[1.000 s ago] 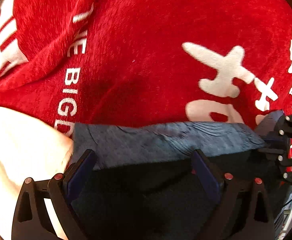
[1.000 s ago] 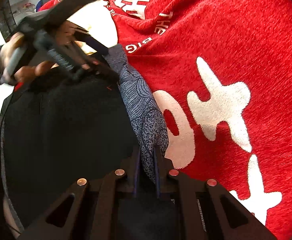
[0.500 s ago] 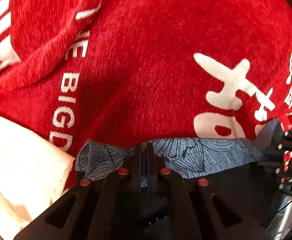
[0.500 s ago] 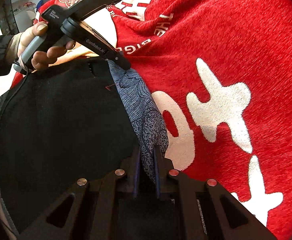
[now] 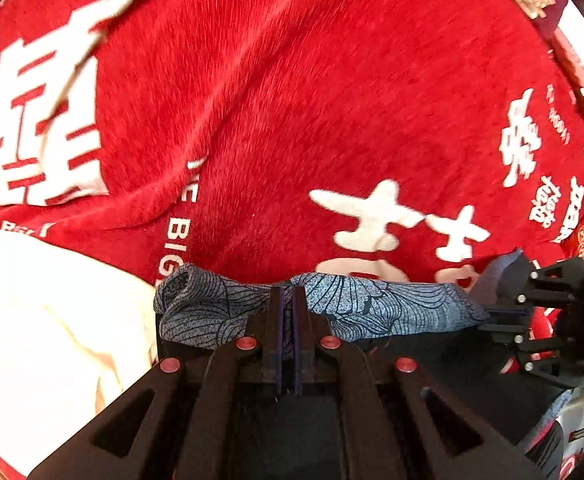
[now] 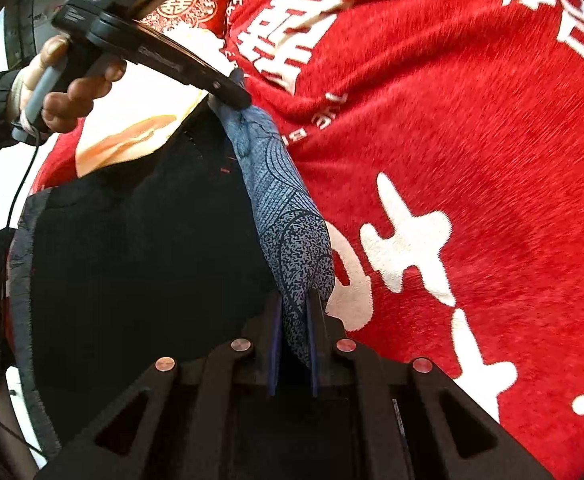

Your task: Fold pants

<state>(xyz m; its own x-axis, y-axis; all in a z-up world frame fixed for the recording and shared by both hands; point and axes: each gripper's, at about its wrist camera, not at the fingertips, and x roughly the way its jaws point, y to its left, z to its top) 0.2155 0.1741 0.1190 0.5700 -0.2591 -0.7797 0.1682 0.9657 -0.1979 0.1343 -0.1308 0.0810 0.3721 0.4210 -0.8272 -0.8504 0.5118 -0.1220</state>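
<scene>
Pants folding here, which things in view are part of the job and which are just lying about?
Part of the job:
- black pants with blue patterned waistband
- left tool, shut on the waistband
- right tool, shut on the waistband

Just lying about:
- red blanket with white lettering
- cream cloth beside the pants

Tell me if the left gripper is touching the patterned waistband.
Touching. The left wrist view shows the left gripper shut on the patterned waistband, fabric pinched between its fingers.

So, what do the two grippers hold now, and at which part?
Both hold the pants by the patterned blue-grey waistband: left gripper near its middle, right gripper at its end.
</scene>
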